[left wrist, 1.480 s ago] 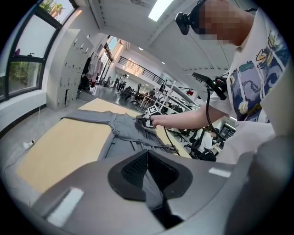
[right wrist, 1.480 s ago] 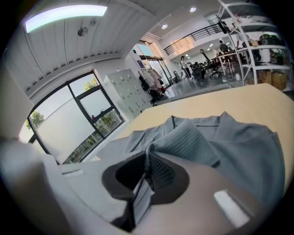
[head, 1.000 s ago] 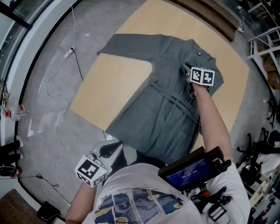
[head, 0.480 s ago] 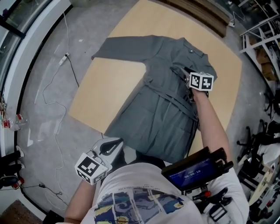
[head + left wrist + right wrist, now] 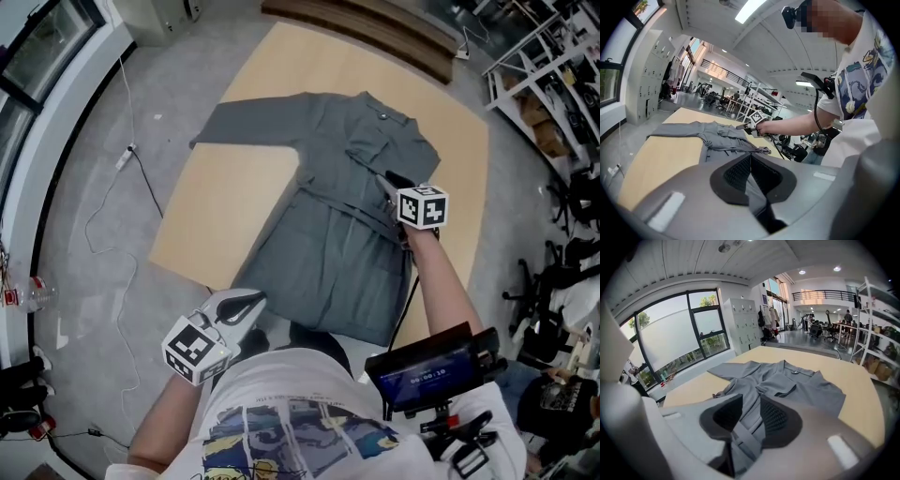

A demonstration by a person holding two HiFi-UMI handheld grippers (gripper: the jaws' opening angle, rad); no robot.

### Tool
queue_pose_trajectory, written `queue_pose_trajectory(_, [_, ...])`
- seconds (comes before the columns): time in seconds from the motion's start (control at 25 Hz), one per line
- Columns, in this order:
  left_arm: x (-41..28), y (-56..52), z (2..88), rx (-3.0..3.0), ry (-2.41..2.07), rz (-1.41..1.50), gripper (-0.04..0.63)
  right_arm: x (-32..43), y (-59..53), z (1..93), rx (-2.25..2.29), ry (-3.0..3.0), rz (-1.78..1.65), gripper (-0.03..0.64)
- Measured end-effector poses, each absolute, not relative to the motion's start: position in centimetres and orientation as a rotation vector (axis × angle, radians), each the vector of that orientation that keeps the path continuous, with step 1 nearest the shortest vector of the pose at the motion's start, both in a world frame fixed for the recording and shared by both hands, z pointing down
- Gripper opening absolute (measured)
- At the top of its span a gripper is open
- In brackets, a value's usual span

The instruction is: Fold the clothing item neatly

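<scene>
We see the grey garment lying flat on the tan table, collar at the far end. One sleeve is stretched out to the left, and its belt crosses the waist. Our right claw hovers over the garment's right side near the waist. Its jaws have just been opening and stand apart, with the belt showing in the gap and neither pad pressing on it. Our left claw sits by the table's near edge, close to the hem, jaws together on nothing.
</scene>
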State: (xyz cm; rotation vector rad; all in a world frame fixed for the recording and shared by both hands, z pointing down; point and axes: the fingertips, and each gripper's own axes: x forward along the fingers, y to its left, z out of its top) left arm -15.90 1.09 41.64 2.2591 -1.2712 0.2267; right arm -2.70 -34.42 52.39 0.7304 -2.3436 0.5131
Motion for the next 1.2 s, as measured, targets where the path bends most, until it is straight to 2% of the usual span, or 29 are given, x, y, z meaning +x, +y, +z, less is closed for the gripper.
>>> queue_pose_trajectory(0.48, [-16.6, 6.5, 41.0, 2.43, -1.06, 0.226, 0.009, -0.2, -16.7, 45.0, 0.86, -2.433, 0.409, 0.107])
queue_pose_trajectory(0.72, [-15.8, 8.7, 42.0, 2.439, -0.967, 0.25, 0.009, 0.0, -5.5, 44.6, 0.84, -2.419, 0.402, 0.107])
queue_pose_trajectory(1.2, [-11.0, 9.2, 40.7, 2.45, -1.026, 0.306, 0.009, 0.7, 3.4, 43.4, 0.671, -2.493, 0.311, 0.107])
